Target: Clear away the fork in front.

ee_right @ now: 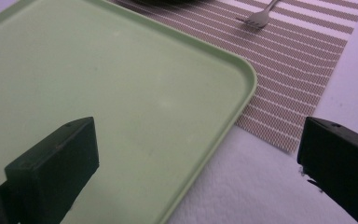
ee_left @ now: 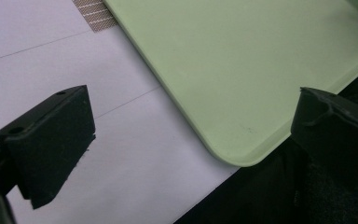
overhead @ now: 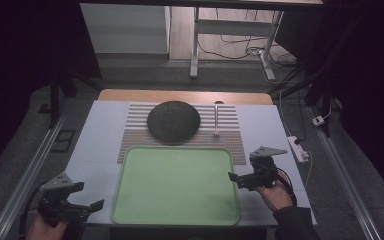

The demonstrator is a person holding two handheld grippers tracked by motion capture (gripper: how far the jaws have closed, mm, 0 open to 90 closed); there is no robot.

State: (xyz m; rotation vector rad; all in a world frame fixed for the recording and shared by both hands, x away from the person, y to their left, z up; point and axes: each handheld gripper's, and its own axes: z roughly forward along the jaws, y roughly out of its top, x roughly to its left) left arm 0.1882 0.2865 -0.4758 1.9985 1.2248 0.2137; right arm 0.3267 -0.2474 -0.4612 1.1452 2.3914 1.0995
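Observation:
A pale green tray (overhead: pixel 130 210) lies empty at the near middle of the table. Behind it a dark round plate (overhead: pixel 173 120) and a metal fork (overhead: pixel 216 120) rest on a striped placemat (overhead: pixel 135 125). My left gripper (overhead: pixel 91 207) is held at the near left corner, just left of the tray, open with nothing between its jaws; the left gripper view shows the tray's near corner (ee_left: pixel 242 154) between them. My right gripper (overhead: pixel 236 180) hovers at the tray's right edge, open and empty, with the tray's far right corner (ee_right: pixel 242 74) and the fork's tines (ee_right: pixel 257 18) ahead.
The table has a white cover with a wooden strip at the far edge (overhead: pixel 185 95). A power strip (overhead: pixel 298 148) lies off the right side. Desk legs and cables (overhead: pixel 230 50) stand on the floor beyond. Bare cover flanks the tray on both sides.

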